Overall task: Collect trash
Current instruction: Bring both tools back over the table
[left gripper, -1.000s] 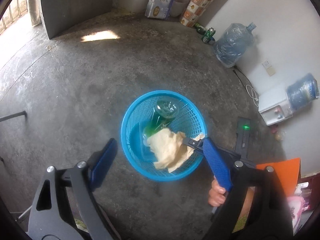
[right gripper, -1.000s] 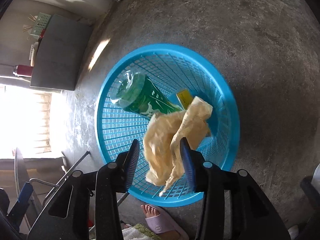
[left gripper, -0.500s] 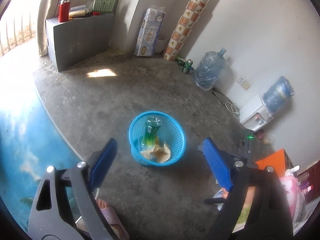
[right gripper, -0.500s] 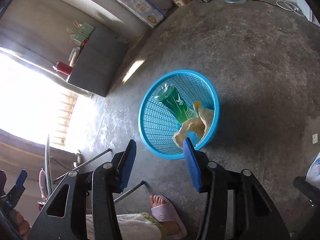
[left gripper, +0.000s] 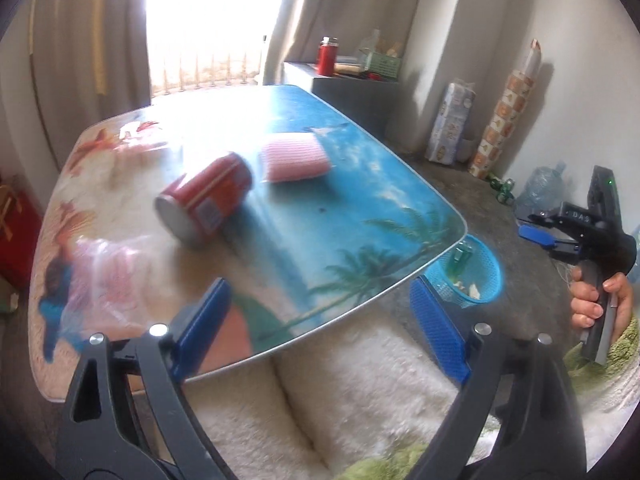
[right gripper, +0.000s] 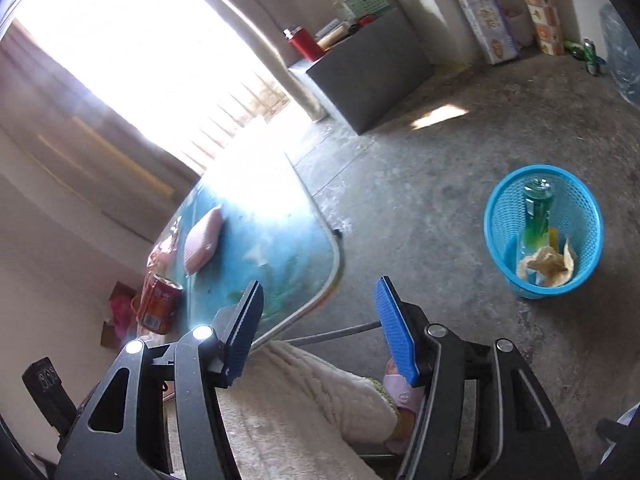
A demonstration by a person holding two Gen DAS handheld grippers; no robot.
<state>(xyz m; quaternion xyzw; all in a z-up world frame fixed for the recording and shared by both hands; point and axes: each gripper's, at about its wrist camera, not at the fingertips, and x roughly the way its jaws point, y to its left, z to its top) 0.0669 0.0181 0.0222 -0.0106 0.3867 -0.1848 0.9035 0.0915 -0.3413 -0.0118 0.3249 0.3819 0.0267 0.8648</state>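
Both grippers stand open w/ nothing between the blue pads: left gripper [left gripper: 320,328] is spread wide over the table's near edge, right gripper [right gripper: 320,332] has just been opening, jaws empty, hanging above the table corner and the person's lap. Left wrist view alone shows the right gripper from outside, held up at the far right by a hand [left gripper: 600,296] on its handle; right wrist view alone shows a foot in a pink slipper [right gripper: 400,392] below its right pad, and the floor side of the room. Nearest in both views is a white fluffy garment [left gripper: 360,400] on the person's legs. Next comes the table [left gripper: 380,208], glass-topped w/ a beach and palm print, rounded corners. On it a red can [left gripper: 206,204] lies on its side, base toward the left wrist cam; just beyond it, apart from it, a pink striped sponge-like pad [left gripper: 294,158] lies flat. Clear crumpled plastic [left gripper: 96,280] sits at the table's near-left part, blurred. Beside the table on the bare concrete floor [right gripper: 440,184] stands the blue mesh basket [right gripper: 584,208]; inside it a green bottle [right gripper: 538,212] leans upright, w/ crumpled beige paper [right gripper: 546,264] at the bottom beside it. Farther off: a grey block [right gripper: 372,68] w/ a red flask [right gripper: 304,44] on top, a bright window w/ curtains behind, rolled mats and a water jug against the wall.
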